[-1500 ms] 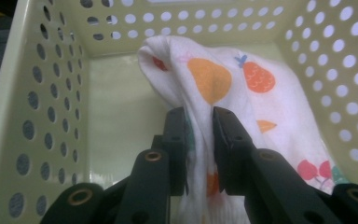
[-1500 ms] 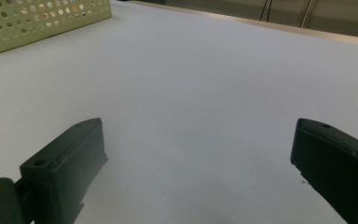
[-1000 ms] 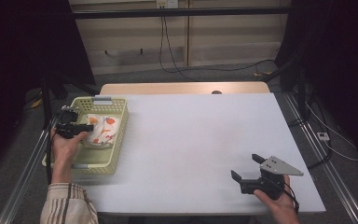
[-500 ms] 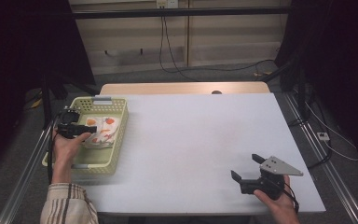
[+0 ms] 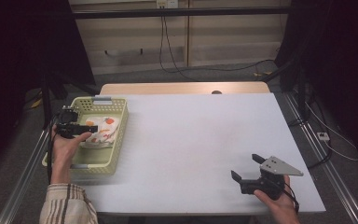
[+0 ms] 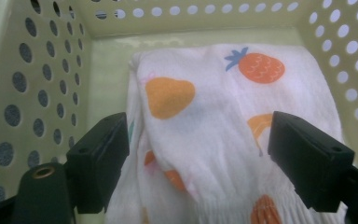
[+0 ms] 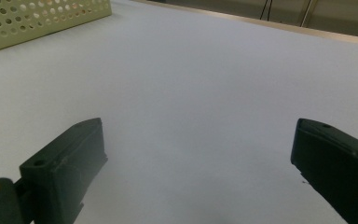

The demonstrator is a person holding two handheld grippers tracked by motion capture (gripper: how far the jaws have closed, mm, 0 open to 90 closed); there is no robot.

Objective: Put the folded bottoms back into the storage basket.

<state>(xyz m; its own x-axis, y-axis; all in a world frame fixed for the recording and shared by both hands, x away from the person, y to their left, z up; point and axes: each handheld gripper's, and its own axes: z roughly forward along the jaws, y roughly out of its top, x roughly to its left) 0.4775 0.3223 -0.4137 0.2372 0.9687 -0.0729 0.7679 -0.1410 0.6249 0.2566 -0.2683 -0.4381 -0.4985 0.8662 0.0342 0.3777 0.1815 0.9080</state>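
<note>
Looking down from the high view, the left tool (image 5: 89,129) hangs over the yellow-green perforated basket (image 5: 119,122) at the table (image 5: 196,135) edge, where the fruit-print cloth (image 5: 103,132) lies bunched. The left gripper view has its jaws just spreading, cloth (image 6: 214,121) between them but unpinched (likely a release). In the right gripper view, the right tool (image 7: 196,172) idles, jaws wide over bare table.
</note>
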